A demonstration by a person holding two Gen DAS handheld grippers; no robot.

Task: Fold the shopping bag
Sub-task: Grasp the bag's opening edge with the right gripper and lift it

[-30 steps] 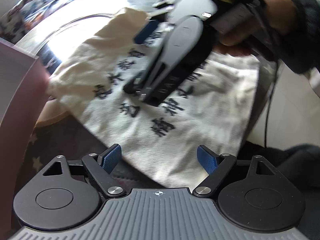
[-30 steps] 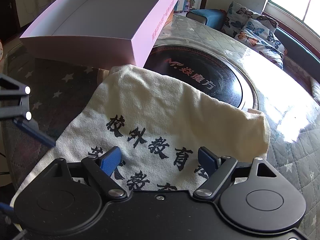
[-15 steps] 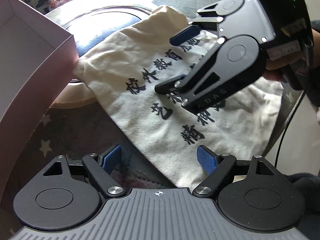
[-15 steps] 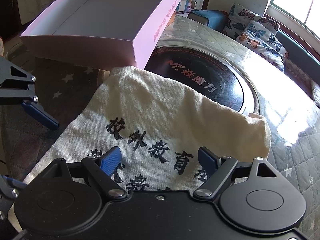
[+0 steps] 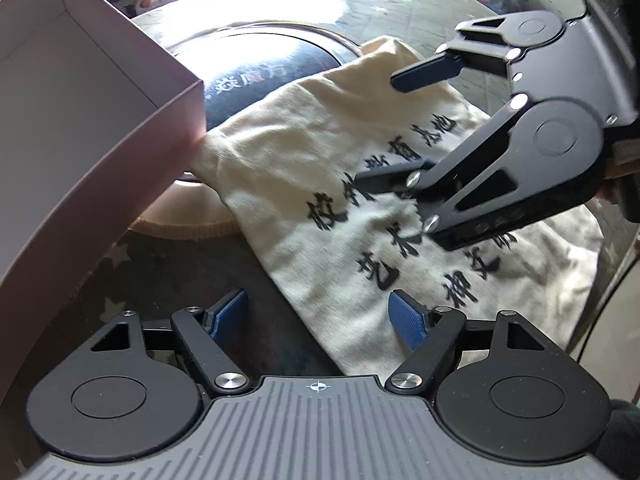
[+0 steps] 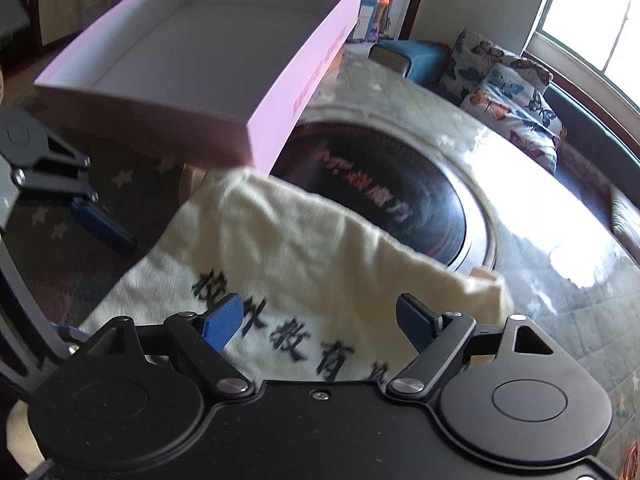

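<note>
Cream shopping bag [image 5: 320, 184] lies flat on the table, one corner against the pink box [image 5: 80, 152]. My left gripper [image 5: 320, 316] and right gripper [image 6: 320, 320] gape wide, empty; I risk pinching one layer only.

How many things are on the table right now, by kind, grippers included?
Cloth shopping bag: 1
Pink cardboard box: 1
Round black hob plate: 1
Grippers: 2, the left gripper and the right gripper, both open
Total: 5
</note>
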